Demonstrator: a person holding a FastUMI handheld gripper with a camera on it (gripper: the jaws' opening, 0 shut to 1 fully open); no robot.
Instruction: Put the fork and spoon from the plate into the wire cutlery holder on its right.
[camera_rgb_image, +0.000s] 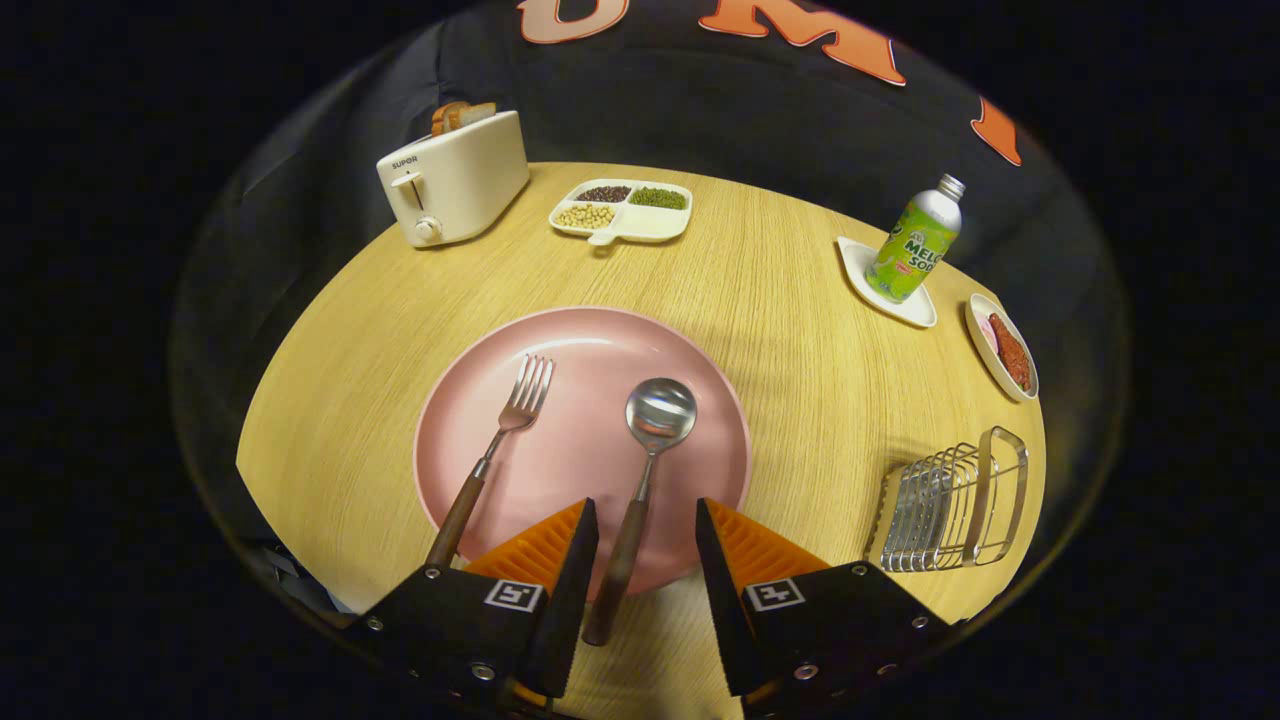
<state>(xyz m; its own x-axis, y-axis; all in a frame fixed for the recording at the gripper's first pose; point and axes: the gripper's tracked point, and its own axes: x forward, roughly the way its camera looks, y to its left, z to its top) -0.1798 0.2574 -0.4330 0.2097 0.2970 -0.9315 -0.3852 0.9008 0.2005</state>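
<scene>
A pink plate (590, 350) lies on the round wooden table just ahead of my fingers. On it rest a fork (500, 440) and a spoon (650, 440), both steel with dark wooden handles that reach over the plate's near rim. My gripper (645, 520) is open. The spoon's handle runs through the gap between the two fingers, closer to the left one, and neither finger touches it. The fork lies to the left of the left finger. The wire cutlery holder (955, 500) stands on the table to the right of the plate, beside the right finger.
At the table's far side stand a cream toaster (455, 180) with bread in it and a divided dish (622, 210) of beans. To the far right a green soda bottle (915, 240) stands on a white coaster, with a small food dish (1003, 347) beside it.
</scene>
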